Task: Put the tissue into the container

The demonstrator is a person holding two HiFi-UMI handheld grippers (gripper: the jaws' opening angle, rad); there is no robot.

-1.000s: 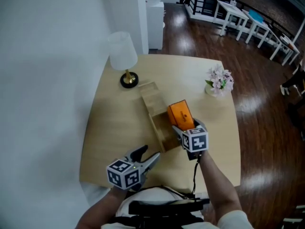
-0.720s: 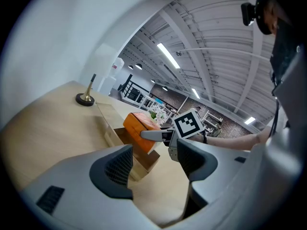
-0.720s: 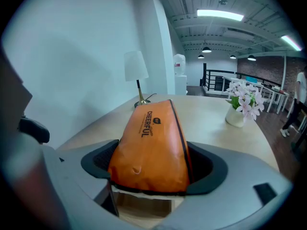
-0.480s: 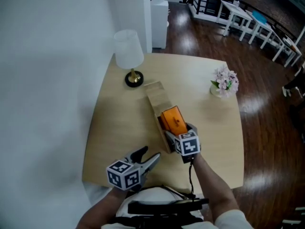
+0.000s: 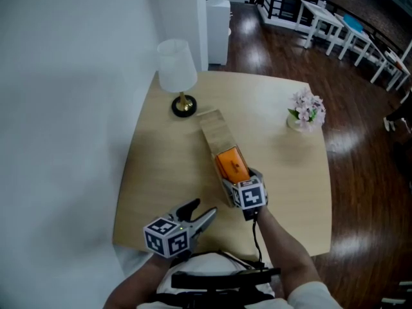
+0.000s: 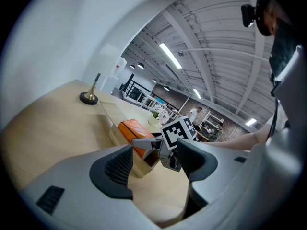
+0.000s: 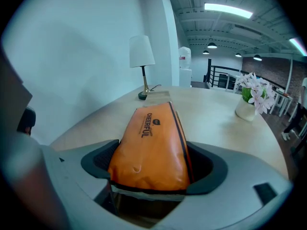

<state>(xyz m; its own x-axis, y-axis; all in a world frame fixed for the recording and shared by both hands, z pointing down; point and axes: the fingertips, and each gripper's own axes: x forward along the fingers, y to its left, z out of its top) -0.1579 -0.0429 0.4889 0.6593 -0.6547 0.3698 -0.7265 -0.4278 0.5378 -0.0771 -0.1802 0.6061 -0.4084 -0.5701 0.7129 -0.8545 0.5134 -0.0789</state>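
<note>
Pale wood table (image 5: 154, 172); right tongs (image 7: 153, 166) clamp glossy orange tissue pack (image 5: 230, 164) at oblong wooden container (image 5: 215, 131); left tongs (image 6: 156, 169) wide, empty.

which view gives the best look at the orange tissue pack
The right gripper view: the orange tissue pack fills the middle, clamped between the jaws, its printed top plain. The head view shows it small from above at the wooden container. The left gripper view shows it small and side on.
</note>
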